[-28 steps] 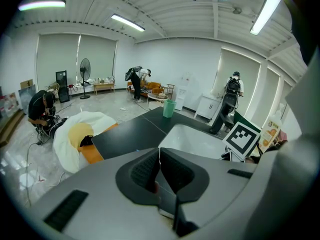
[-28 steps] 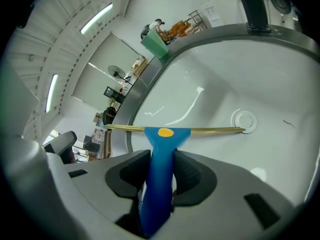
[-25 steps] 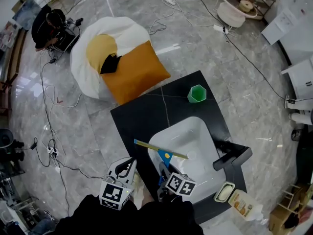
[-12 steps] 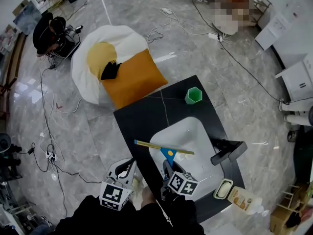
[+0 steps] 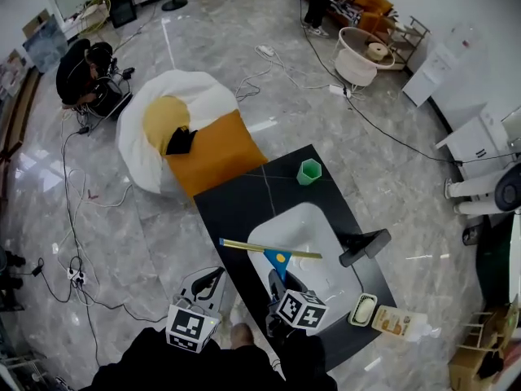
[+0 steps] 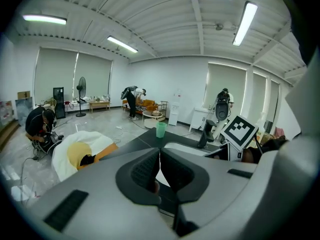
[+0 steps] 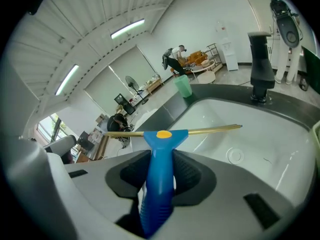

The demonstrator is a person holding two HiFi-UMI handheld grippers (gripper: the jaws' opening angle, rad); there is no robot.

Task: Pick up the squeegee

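Observation:
The squeegee (image 5: 275,254) has a blue handle with a yellow dot and a long yellow-green blade. My right gripper (image 5: 278,280) is shut on its handle (image 7: 159,179) and holds it in the air over the white sink (image 5: 305,226), blade (image 7: 210,130) crosswise. In the right gripper view the blue handle runs up between both pads. My left gripper (image 5: 213,279) hangs at the table's left edge, jaws shut with nothing between them (image 6: 159,169).
A black countertop (image 5: 244,194) holds the sink, a black tap (image 5: 363,245), a green cup (image 5: 308,171), a soap dish (image 5: 361,309) and a bottle (image 5: 396,322). A white and orange beanbag (image 5: 191,141) lies on the floor behind. Cables cross the floor.
Both grippers have risen. The squeegee has lifted with the right gripper, off the sink. The head view has tilted up and shows more of the room.

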